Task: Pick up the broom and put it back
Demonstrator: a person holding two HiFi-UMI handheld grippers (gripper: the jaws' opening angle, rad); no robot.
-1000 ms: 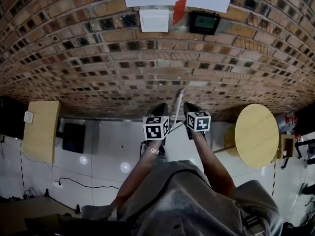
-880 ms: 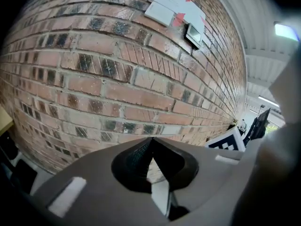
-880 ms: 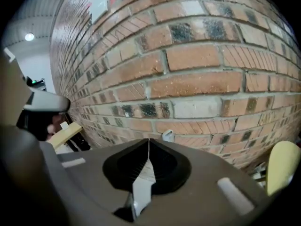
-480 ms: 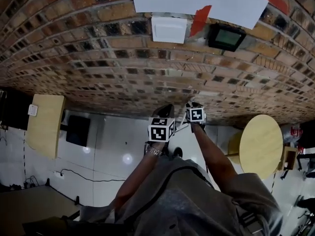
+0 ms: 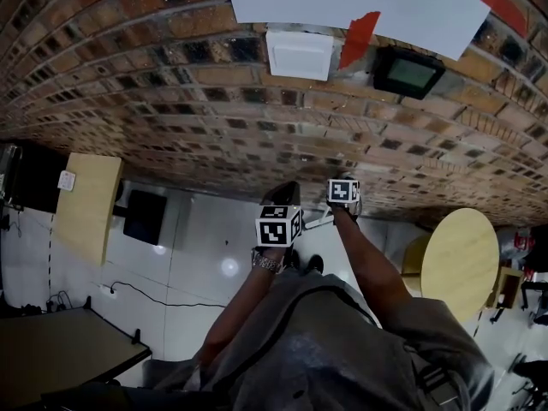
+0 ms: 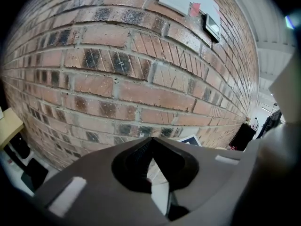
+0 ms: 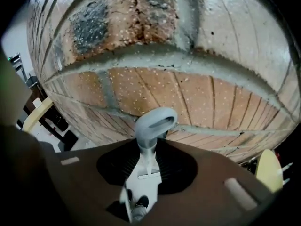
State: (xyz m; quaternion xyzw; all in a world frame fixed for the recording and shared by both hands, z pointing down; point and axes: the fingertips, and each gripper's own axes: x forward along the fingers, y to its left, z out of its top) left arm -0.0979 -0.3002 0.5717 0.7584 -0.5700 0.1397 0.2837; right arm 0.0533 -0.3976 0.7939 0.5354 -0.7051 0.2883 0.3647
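The right tool is opening around the broom, pads clear of its grey looped handle, which is standing at centre frame close to the brick wall. Backing straight out is looking safest, nudging nothing. The left tool is sitting closed, empty. A round tabletop is crowding the right; open floor is lying lower left.
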